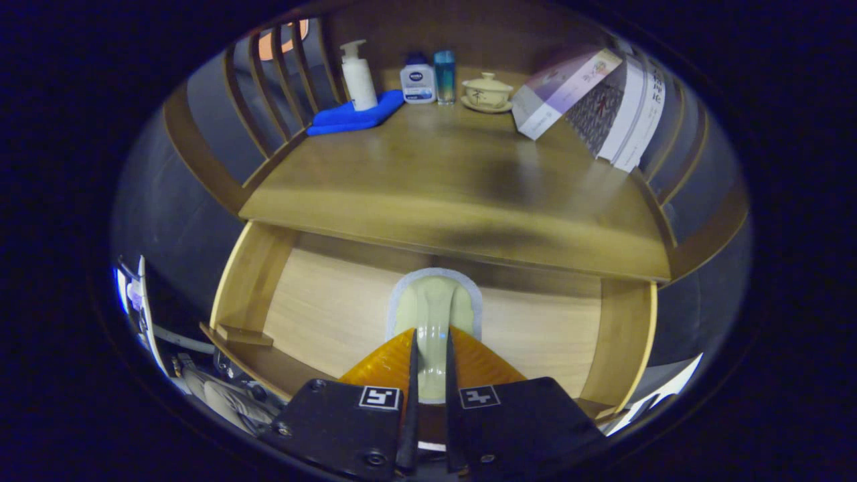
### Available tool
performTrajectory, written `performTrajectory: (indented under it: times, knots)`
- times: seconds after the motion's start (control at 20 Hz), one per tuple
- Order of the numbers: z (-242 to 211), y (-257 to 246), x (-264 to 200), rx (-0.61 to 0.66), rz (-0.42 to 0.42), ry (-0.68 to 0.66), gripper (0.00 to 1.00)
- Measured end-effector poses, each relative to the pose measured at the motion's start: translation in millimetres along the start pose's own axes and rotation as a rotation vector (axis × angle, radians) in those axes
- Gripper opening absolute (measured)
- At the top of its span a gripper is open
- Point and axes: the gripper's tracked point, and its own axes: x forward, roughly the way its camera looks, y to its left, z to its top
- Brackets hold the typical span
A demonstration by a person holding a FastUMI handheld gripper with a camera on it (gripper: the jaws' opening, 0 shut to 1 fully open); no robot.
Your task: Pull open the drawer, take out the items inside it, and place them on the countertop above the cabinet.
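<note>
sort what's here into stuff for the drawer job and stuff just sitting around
For the job:
- open drawer
- pale pouch, pinched between the claw fingers
- countertop

Just sitting around:
- pump bottle
- blue cloth
- small bottle
- blue glass
- lidded cup
- books

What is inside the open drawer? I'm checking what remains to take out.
Inside the drawer, one pale pouch is gripped between the gripper fingers. The fingers and countertop cover other parts.

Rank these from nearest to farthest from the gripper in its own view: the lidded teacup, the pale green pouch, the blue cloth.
1. Pale green pouch: gripped between the fingers, over the open drawer.
2. Blue cloth: back left of the countertop, under the pump bottle.
3. Lidded teacup: back, right of centre, slightly farther.
</note>
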Motion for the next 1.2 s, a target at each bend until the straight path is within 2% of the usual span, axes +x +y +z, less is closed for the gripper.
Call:
performTrajectory:
  times: [0.15, 0.25, 0.55, 0.95, 1.2]
  knots:
    - [17, 1, -18, 0.018, 0.013, -0.001, 0.19]
    - [36, -9, -26, 0.007, -0.013, -0.021, 0.19]
    - [97, -15, -30, 0.041, -0.025, -0.069, 0.19]
    - [153, -14, 16, 0.087, -0.01, -0.044, 0.19]
    - [168, -21, 39, 0.12, -0.014, -0.021, 0.19]
